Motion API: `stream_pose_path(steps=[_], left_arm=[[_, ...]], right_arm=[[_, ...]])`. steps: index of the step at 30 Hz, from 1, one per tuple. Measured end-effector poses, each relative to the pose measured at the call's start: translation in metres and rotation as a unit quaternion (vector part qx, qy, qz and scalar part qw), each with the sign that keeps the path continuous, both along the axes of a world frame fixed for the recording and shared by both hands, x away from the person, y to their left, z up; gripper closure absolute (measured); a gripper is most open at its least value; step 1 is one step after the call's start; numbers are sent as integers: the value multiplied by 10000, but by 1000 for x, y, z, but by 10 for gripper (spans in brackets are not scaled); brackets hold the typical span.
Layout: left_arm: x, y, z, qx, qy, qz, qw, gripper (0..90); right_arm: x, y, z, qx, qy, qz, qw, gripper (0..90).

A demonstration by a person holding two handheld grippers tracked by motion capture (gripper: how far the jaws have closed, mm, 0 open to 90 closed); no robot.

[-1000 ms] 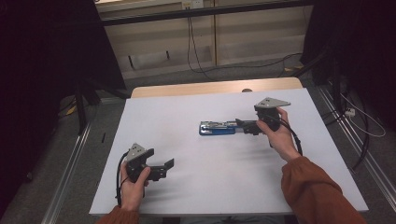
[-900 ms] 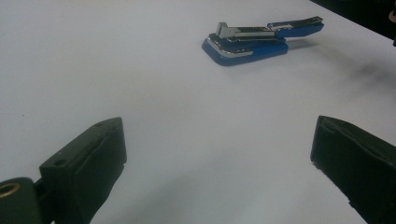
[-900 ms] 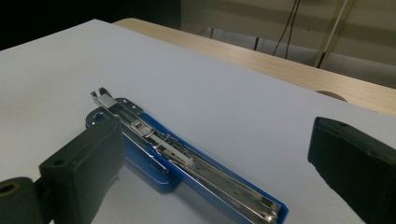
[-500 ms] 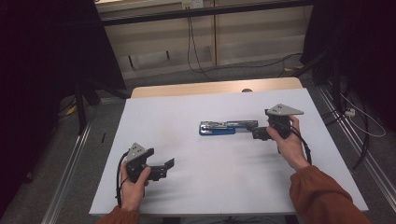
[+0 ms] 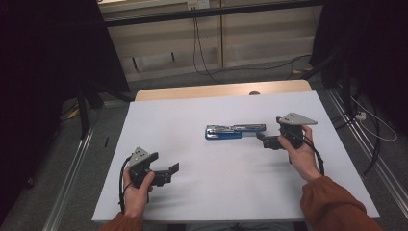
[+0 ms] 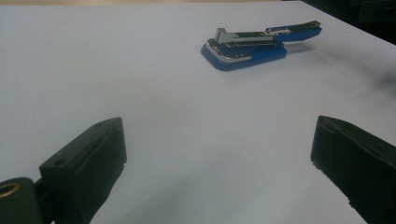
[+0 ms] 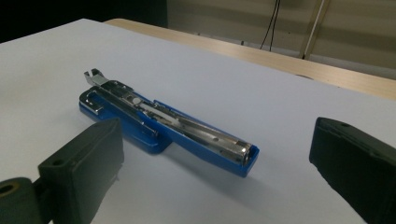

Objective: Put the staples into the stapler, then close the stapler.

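Both grippers empty, stapler lying swung open mid-table.

Near me the left gripper hangs wide open, holding nothing; at three o'clock the right gripper gapes too, just beside the stapler at table centre. It looks stiff, weighty, slick metal on plastic; I'd grip the blue base across its sides.

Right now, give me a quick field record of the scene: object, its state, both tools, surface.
object: blue stapler
object state: lying swung open on the table, metal staple channel exposed, nothing touching it
right tool: open, just right of the stapler's far end, pointed at it, not in contact
left tool: open, near the front left of the table, well apart from the stapler
surface: white table, wooden strip along the far edge
holders: a hand on each tool, orange sleeve on the right arm
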State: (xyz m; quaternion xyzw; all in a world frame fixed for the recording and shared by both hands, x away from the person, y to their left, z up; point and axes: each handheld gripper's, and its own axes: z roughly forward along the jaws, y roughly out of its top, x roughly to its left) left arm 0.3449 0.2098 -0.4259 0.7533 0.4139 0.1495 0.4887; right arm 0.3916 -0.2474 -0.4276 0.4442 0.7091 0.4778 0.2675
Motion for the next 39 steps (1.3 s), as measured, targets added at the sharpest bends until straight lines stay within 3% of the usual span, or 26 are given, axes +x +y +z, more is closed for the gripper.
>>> stream_pose_path(steps=[12, 18, 24, 28, 33, 39], left_arm=[[2, 2, -3, -79, 58, 26, 9999, 36], [1, 1, -2, -25, 38, 2, 10000, 36], [0, -7, 1, -4, -94, -146, 9998, 37], [-3, -14, 5, 93, -316, -208, 9992, 37], [0, -17, 2, 106, -191, -354, 9991, 38], [1, -18, 2, 78, -184, -363, 9991, 40]], right_arm=[[-12, -10, -4, -45, 142, -77, 9999, 23], [-19, -15, -8, 95, 147, -40, 9998, 22], [-29, -20, -13, -10, 161, -5, 9999, 49], [-33, -21, -12, -42, 8, -13, 10000, 149], [-31, -21, -13, 28, 102, -50, 9999, 220], [-28, -22, -17, 18, 247, -12, 9997, 313]])
